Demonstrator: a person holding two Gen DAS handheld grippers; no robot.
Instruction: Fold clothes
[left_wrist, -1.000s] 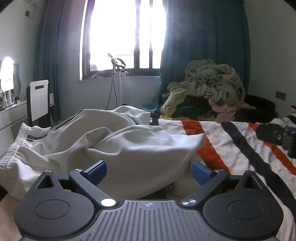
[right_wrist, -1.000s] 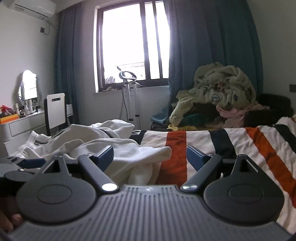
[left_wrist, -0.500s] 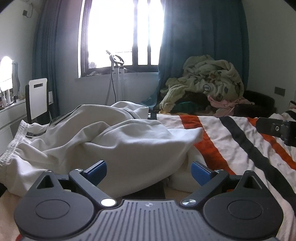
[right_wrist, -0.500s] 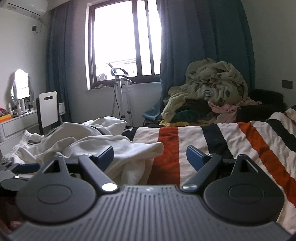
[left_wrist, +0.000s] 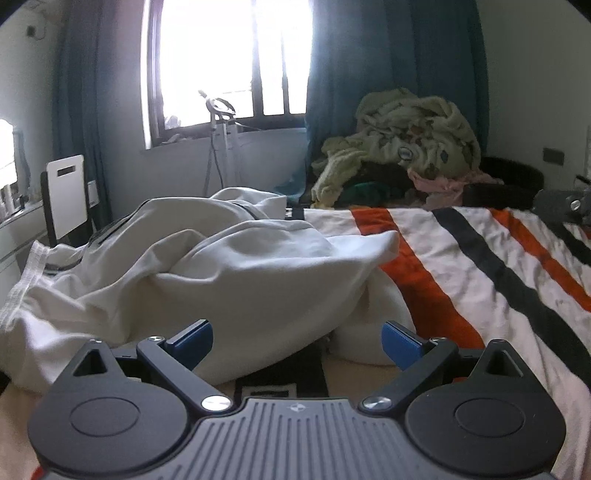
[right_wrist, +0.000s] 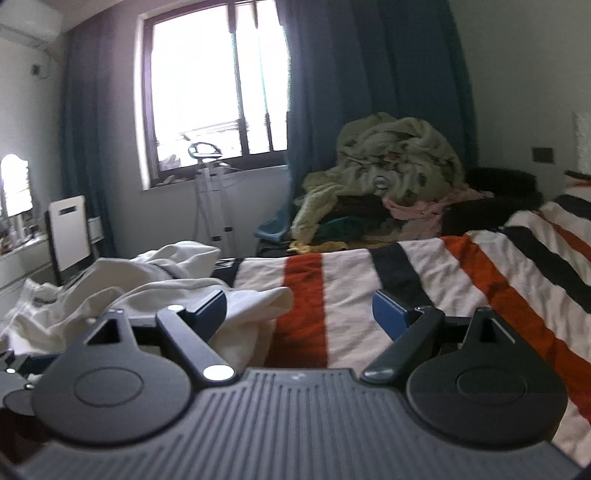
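A crumpled white garment (left_wrist: 207, 273) with an elastic waistband lies on the bed's left part. It also shows in the right wrist view (right_wrist: 147, 291). My left gripper (left_wrist: 297, 341) is open, low over the bed, with the garment's near fold just in front of its blue fingers (left_wrist: 194, 339). My right gripper (right_wrist: 299, 312) is open and empty, over the striped blanket (right_wrist: 461, 280), with the garment's right tip by its left finger. The right gripper's body shows at the far right of the left wrist view (left_wrist: 569, 206).
The bed carries a white blanket with orange and black stripes (left_wrist: 480, 273). A heap of clothes (left_wrist: 402, 151) stands beyond the bed by the blue curtain. A white chair (left_wrist: 66, 195) and a dresser stand at the left, a clothes steamer (left_wrist: 221, 147) under the window.
The right gripper has swung right and risen, so the garment sits further left in its view. The left gripper has barely moved. Both jaws stay open.
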